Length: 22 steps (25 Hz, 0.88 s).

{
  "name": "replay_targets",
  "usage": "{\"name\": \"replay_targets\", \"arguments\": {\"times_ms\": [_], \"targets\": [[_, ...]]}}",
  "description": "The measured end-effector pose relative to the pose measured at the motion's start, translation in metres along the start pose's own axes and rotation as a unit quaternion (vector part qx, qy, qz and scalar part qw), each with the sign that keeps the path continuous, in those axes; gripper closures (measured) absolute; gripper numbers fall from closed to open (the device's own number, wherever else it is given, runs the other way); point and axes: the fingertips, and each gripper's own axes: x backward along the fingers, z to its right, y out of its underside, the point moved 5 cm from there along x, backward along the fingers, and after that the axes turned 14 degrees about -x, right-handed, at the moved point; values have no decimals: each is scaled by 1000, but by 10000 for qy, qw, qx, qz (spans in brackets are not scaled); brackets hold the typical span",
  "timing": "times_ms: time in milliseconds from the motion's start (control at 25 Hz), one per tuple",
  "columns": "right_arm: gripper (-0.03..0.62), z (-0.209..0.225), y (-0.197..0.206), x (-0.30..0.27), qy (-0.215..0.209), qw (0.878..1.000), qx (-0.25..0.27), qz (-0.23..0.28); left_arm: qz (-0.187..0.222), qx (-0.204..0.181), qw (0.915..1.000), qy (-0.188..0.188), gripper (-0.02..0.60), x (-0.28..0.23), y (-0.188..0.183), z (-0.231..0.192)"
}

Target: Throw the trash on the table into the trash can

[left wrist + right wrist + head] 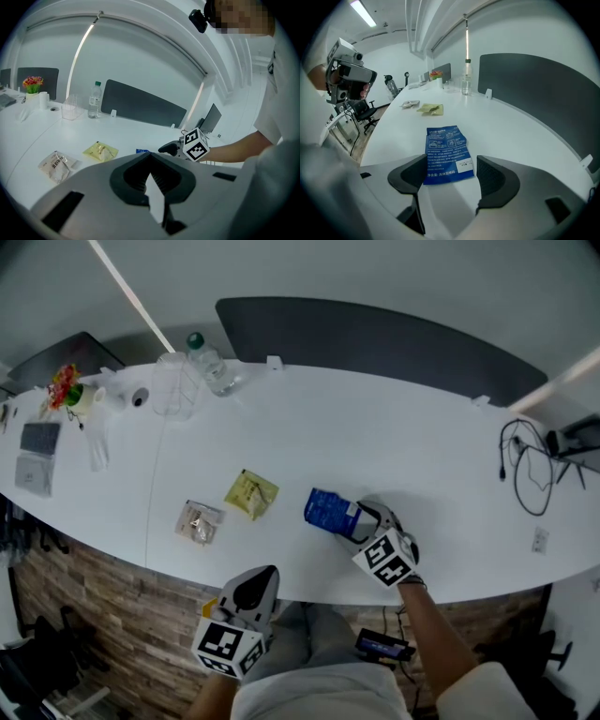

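The right gripper (364,518) slanted steeply down onto the bench (422,446), forearm reaching in from the near edge. Its jaws stood wide, with the flat blue packet (330,510) between them, ungripped. The left gripper (258,585) hovered by the bench's edge, jaws together and empty.

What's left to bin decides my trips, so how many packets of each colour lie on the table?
Blue packet: 1
Yellow packet: 1
Beige packet: 1
Total: 3
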Motion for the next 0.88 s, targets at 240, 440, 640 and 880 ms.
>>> {"name": "replay_targets", "arguments": {"times_ms": [240, 440, 640, 880], "targets": [[269, 3, 6, -5, -22, 9996, -253, -106, 8, 37, 10000, -73, 580, 2, -2, -6], [315, 5, 6, -4, 68, 9993, -342, -128, -5, 45, 10000, -71, 580, 4, -1, -7], [477, 8, 0, 3, 209, 9986, -459, 142, -12, 43, 10000, -80, 580, 4, -2, -6], [549, 11, -4, 13, 231, 9973, -615, 315, 32, 24, 10000, -72, 580, 6, 0, -5]]}}
